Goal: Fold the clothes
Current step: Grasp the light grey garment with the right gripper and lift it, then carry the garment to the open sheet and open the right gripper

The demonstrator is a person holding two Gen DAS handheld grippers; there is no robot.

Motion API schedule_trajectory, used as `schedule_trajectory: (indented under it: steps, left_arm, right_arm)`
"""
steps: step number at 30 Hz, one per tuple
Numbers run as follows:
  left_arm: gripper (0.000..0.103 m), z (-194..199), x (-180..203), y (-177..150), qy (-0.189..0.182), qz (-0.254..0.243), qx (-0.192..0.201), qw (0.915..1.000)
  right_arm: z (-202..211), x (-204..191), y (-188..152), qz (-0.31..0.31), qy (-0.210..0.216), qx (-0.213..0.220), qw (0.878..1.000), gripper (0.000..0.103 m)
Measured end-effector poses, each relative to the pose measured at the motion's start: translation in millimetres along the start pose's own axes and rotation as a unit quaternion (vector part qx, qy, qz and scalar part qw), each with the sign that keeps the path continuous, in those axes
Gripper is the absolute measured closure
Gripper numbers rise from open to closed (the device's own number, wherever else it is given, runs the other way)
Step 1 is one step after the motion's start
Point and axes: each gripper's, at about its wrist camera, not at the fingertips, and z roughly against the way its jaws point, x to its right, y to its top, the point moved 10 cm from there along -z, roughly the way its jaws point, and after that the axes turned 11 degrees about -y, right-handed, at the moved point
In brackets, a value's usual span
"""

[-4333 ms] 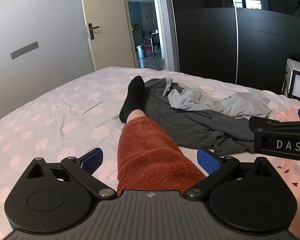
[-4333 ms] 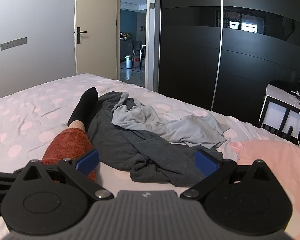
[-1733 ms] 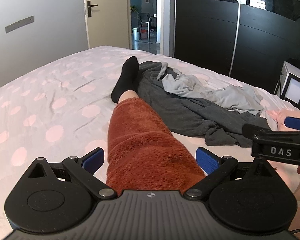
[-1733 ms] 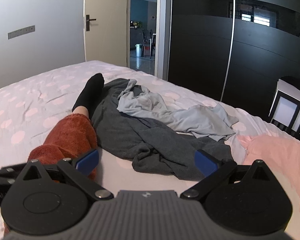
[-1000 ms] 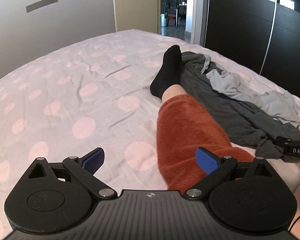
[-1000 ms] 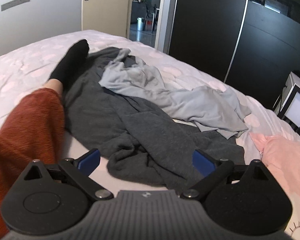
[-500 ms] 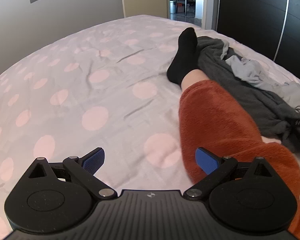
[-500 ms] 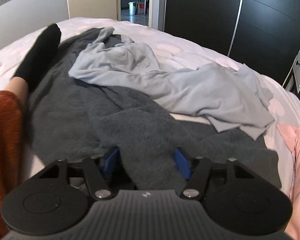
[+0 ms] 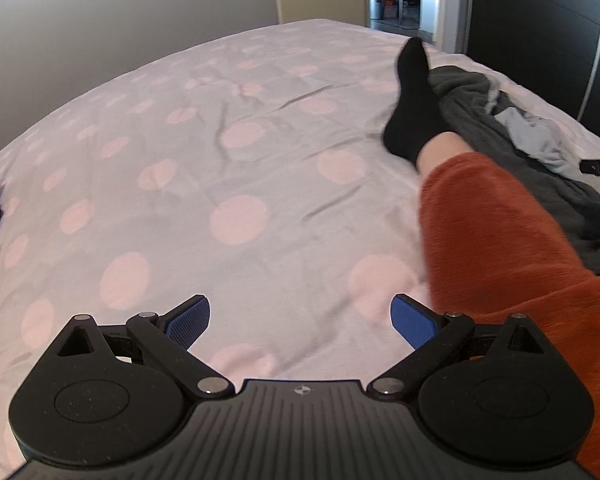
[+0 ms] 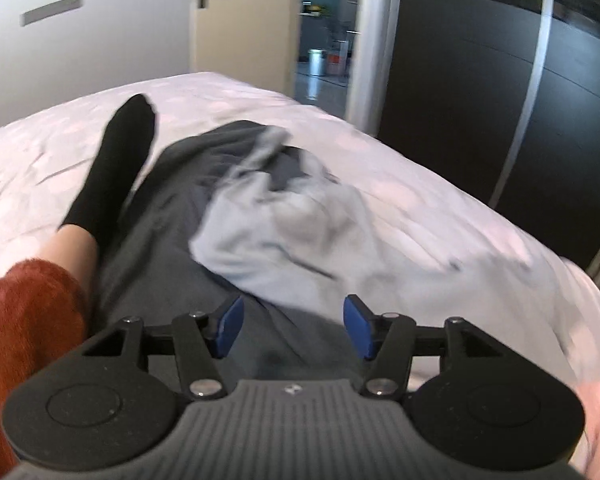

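A dark grey garment lies crumpled on the bed, with a light grey garment heaped on top of it. My right gripper has its jaws drawn partway in, with a bunch of the dark grey fabric between the blue pads; this view is blurred. Over bare dotted sheet, my left gripper is open and holds nothing. In the left wrist view the dark grey garment and the light grey garment lie far right, beyond a person's leg.
The person's leg in rust fleece with a black sock stretches across the bed between my two grippers. A black wardrobe and an open doorway stand behind. A pink pillow lies at the near right.
My right gripper went down onto the dark grey garment and drew its jaws in, and now moves with the clothes shifting. My left gripper swung left, off the leg, over bare sheet.
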Motion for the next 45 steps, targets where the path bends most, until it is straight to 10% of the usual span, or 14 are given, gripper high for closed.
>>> schedule_trajectory:
  steps: [3, 7, 15, 27, 35, 45]
  left_arm:
    - [0.000, 0.2, -14.6, -4.9, 0.010, 0.011, -0.003, 0.9999]
    - [0.000, -3.3, -30.9, -15.7, 0.016, 0.026, -0.016, 0.9994]
    - [0.000, -3.1, -54.8, -33.7, 0.023, 0.050, -0.029, 0.9981]
    - [0.000, 53.7, -95.3, -38.2, 0.049, 0.075, 0.013, 0.9959]
    - [0.000, 136.1, -124.9, -13.6, 0.077, 0.068, 0.086, 0.9910]
    - [0.000, 240.0, -199.2, -16.2, 0.147, 0.173, 0.187, 0.9558]
  right_arm:
    - [-27.6, -26.8, 9.4, 0.023, 0.019, -0.008, 1.000, 0.015]
    - [-63.3, -42.8, 15.2, 0.032, 0.008, -0.010, 0.999, 0.015]
    - [-73.8, -28.6, 39.4, -0.039, 0.027, -0.033, 0.998, 0.079]
    - [81.7, -19.9, 190.5, -0.049, 0.046, 0.142, 0.988, 0.088]
    - [281.6, -138.2, 263.1, -0.001, 0.219, 0.269, 0.938, 0.088]
    - [473.8, -289.6, 260.3, 0.022, 0.464, 0.307, 0.831, 0.088]
